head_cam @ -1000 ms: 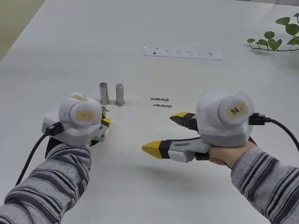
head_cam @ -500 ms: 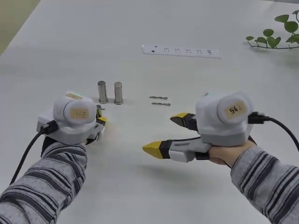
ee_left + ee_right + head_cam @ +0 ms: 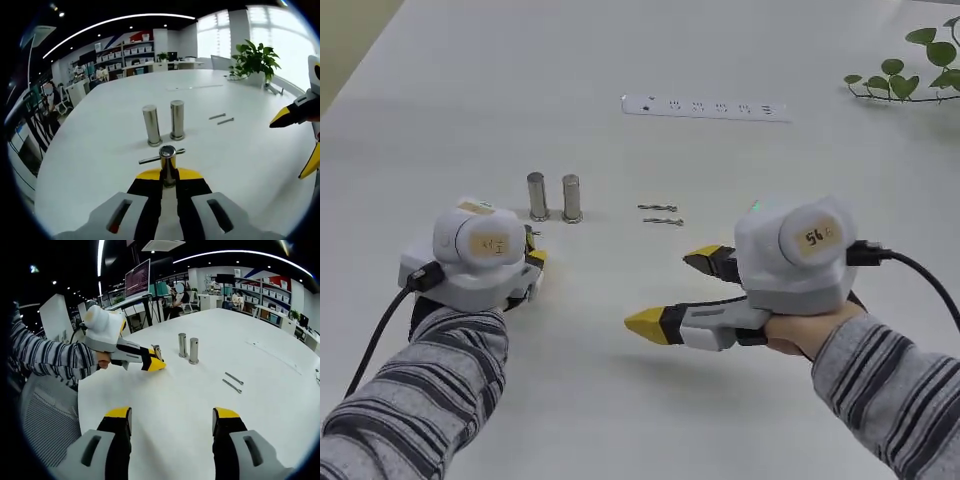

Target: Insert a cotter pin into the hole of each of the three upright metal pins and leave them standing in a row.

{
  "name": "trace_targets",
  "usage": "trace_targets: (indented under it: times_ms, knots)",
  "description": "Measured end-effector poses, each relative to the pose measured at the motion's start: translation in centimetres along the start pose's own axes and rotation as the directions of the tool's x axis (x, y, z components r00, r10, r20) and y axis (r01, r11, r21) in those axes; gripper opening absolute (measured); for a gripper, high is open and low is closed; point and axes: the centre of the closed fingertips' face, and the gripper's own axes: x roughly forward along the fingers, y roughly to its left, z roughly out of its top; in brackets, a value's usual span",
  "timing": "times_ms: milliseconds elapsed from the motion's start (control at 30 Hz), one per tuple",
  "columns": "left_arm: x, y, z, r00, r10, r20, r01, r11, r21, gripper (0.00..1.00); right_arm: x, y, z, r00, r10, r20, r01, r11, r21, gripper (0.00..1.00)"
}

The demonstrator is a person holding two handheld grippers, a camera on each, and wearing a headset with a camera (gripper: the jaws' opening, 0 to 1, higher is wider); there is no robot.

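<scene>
My left tongs [image 3: 167, 179] and right tongs [image 3: 172, 414]: yellow tips on black. Silver pin [image 3: 168, 162], white tabletop [image 3: 620, 60], grey-striped sleeves [image 3: 440, 400].

Striped grey sleeves [image 3: 450, 390], white housings [image 3: 790, 250], yellow-tipped fingers [image 3: 648, 322], black cables [image 3: 885, 258].

The head view looks forward and down on the white table [image 3: 620, 60] from above. The left gripper view sits low, close behind a held pin [image 3: 167, 162], facing 2 standing pins [image 3: 177, 119]. The right gripper view looks across from farther off. All 3 views share those 2 pins.
</scene>
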Motion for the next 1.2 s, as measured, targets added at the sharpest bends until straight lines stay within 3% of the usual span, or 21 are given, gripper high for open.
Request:
trace_targets:
  times_ms: [267,367,567,800,933,1100,1200]
  knots:
    - [0.1,0.0,-0.2,0.9999,0.006,-0.008,-0.006,1.000,0.009,0.06,-0.2,-0.2,-0.3,1.0000,-0.007,-0.004,0.007,1.000,0.008,0.63]
    - [0.2,0.1,-0.9,0.9994,0.001,-0.036,0.000,1.000,0.024,0.12,-0.2,-0.1,-0.4,1.0000,-0.004,-0.005,0.004,1.000,0.018,0.63]
    - [-0.1,0.1,-0.9,0.9995,-0.024,-0.021,0.024,1.000,0.017,0.21,0.0,-0.2,-0.4,1.0000,-0.006,-0.004,0.006,1.000,0.019,0.63]
    - [-1.0,-0.1,0.3,0.9980,-0.055,0.031,0.056,0.998,-0.026,0.30,0.1,-0.4,0.0,1.0000,-0.008,0.004,0.008,1.000,0.016,0.63]
    - [-1.7,-0.5,1.0,0.9956,-0.077,0.054,0.079,0.996,-0.048,0.37,0.1,-1.0,0.9,0.9993,-0.016,0.034,0.015,1.000,0.021,0.62]
    - [-2.6,-1.0,0.9,0.9929,-0.106,0.055,0.108,0.993,-0.052,0.50,0.4,-1.7,2.2,0.9976,-0.025,0.065,0.024,0.999,0.024,0.61]
    - [-3.3,-1.3,1.0,0.9908,-0.120,0.063,0.122,0.992,-0.023,0.56,0.7,-2.3,3.2,0.9957,-0.034,0.085,0.033,0.999,0.023,0.59]
